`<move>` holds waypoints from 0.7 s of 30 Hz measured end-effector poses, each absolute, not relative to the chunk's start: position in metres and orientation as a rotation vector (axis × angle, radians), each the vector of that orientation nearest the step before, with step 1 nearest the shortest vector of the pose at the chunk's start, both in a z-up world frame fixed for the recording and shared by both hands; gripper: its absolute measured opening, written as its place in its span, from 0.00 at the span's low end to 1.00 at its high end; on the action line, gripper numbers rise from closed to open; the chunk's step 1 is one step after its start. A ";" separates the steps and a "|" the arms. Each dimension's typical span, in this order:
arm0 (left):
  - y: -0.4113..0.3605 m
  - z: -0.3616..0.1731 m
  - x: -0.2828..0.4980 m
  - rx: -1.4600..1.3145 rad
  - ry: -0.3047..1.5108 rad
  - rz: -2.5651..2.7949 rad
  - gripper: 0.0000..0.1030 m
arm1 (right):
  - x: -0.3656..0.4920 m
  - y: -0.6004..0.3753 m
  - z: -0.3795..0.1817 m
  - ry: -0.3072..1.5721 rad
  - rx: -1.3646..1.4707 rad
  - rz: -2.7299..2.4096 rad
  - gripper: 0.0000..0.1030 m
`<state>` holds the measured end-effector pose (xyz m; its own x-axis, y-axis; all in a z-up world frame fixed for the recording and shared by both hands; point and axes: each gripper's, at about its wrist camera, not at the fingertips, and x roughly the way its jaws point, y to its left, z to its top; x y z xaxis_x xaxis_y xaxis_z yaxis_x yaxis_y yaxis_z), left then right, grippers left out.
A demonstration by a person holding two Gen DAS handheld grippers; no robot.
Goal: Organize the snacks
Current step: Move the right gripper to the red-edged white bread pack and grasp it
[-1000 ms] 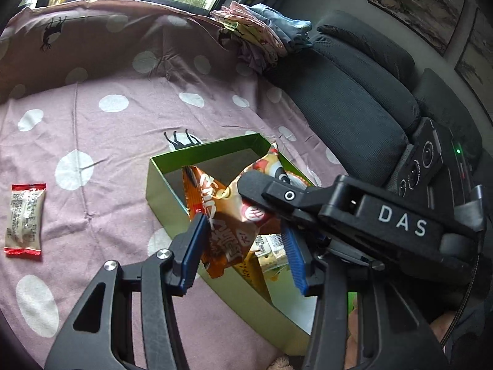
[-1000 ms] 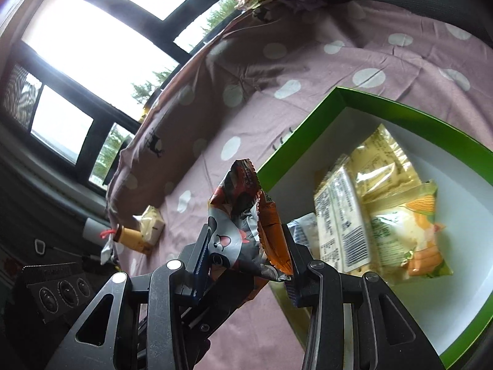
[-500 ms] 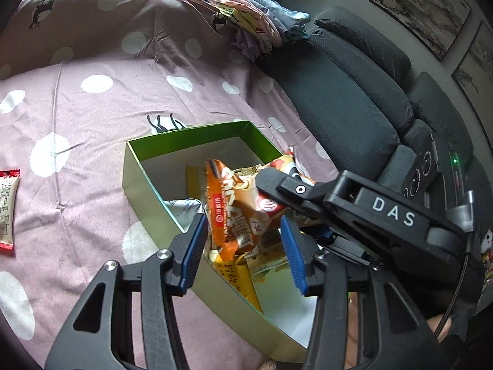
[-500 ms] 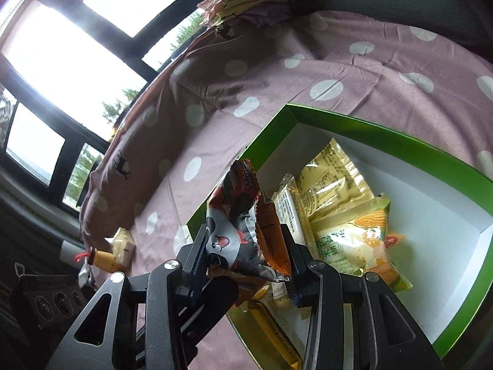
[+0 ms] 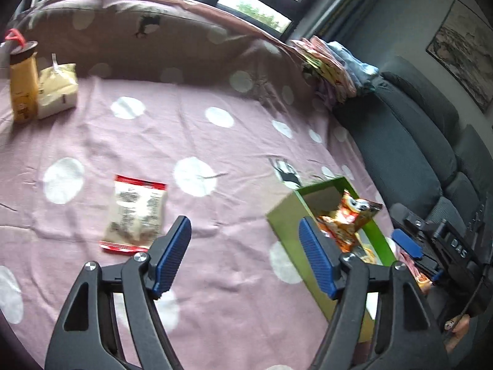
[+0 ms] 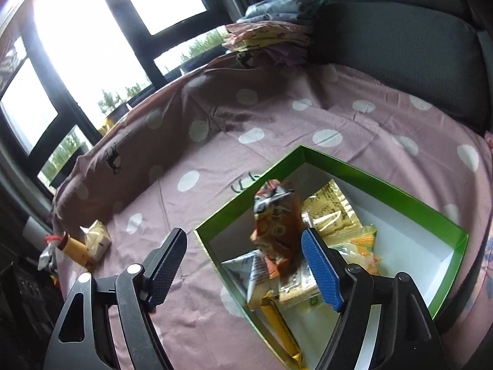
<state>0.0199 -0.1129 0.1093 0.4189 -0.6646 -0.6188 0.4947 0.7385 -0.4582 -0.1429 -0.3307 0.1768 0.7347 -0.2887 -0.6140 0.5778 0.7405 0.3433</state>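
A green box (image 6: 354, 169) with a white inside sits on the pink dotted sheet and holds several snack packs. An orange snack bag (image 6: 275, 215) stands on end among them, free of my open right gripper (image 6: 243, 265), which hovers over the box's near corner. The box (image 5: 286, 215) and the orange bag (image 5: 351, 219) also show in the left wrist view. My left gripper (image 5: 243, 256) is open and empty above the sheet, left of the box. A red-edged snack pack (image 5: 135, 215) lies flat to its upper left.
A brown bottle (image 5: 23, 83) and a pale pack (image 5: 57, 89) stand at the far left of the sheet. Folded clothes (image 5: 332, 64) lie at the back. A dark grey sofa (image 5: 416, 141) runs along the right.
My right gripper has opened and let go of the orange bag, which now stands in the box. My left gripper has swung left, away from the box, toward the red-edged pack.
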 end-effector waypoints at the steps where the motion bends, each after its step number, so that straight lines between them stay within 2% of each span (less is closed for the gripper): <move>1: -0.101 0.107 0.027 -0.217 0.871 -0.693 0.72 | -0.138 -0.323 0.179 0.564 0.533 -0.486 0.77; 8: -0.045 0.067 0.076 -0.308 0.956 -0.561 0.72 | -0.069 -0.270 0.162 0.660 0.580 -0.161 0.78; 13: -0.048 0.037 0.093 -0.297 1.042 -0.558 0.70 | 0.009 -0.244 0.108 0.875 0.708 0.081 0.78; 15: -0.051 0.028 0.097 -0.306 1.083 -0.554 0.66 | 0.032 -0.240 0.083 0.955 0.744 0.122 0.78; 17: -0.054 0.022 0.100 -0.324 1.110 -0.568 0.65 | 0.046 -0.241 0.065 1.012 0.794 0.102 0.74; 20: -0.057 0.021 0.101 -0.319 1.101 -0.582 0.65 | 0.059 -0.238 0.051 1.059 0.798 0.105 0.62; 21: -0.059 0.021 0.102 -0.317 1.096 -0.584 0.65 | 0.061 -0.236 0.047 1.073 0.791 0.106 0.62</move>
<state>0.1022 -0.0592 0.0211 0.3286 -0.5881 -0.7390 0.2853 0.8077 -0.5159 0.0609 -0.2360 0.0470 0.5006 0.4415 -0.7446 0.2876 0.7265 0.6241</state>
